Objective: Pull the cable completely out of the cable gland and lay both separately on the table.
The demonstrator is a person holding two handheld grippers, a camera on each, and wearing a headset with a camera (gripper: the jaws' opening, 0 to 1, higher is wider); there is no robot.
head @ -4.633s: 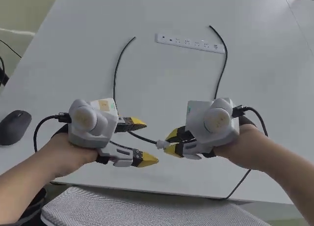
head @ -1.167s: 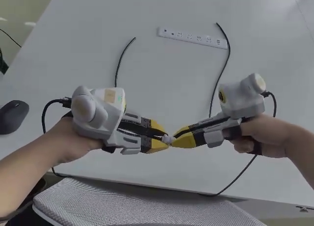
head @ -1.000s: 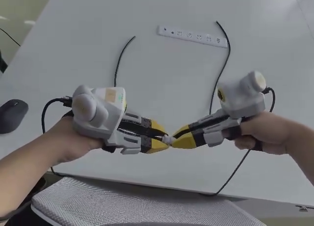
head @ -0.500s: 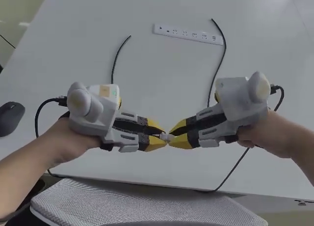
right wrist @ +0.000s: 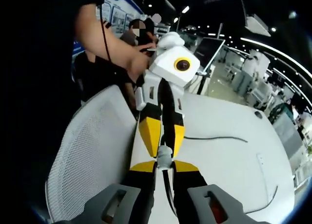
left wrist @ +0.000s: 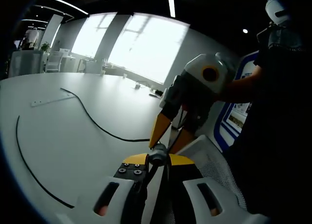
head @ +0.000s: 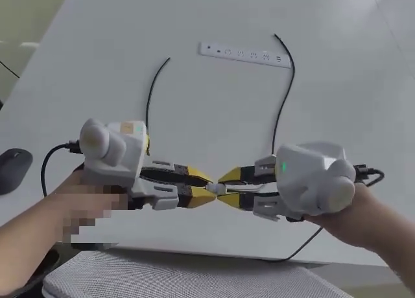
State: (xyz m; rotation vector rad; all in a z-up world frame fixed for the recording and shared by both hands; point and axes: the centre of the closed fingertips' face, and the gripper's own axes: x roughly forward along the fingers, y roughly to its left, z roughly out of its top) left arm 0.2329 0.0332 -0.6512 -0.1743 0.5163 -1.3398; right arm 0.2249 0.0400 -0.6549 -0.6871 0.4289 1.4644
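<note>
Above the white table's (head: pixel 214 13) near edge, left gripper (left wrist: pixel 157 159) meets right gripper (right wrist: pixel 163 166); both clamp one small pale cable gland (head: pixel 214 188). Jaws narrow.

White bench (head: pixel 214 116): white power strip (head: pixel 245 54) at 12 o'clock, short black cable (head: pixel 150 97) at 11, long black cable (head: pixel 291 78) at 1, dark mouse (head: pixel 13 170) at 9.

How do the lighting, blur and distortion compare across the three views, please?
Head view: even, soft light, with faint shadows on the white table. Left gripper view: strong fisheye bend, bright windows blown out, the person at the right a dark silhouette. Right gripper view: same bend, dark left side, and the small pale cable gland at the right claw close and slightly soft.
</note>
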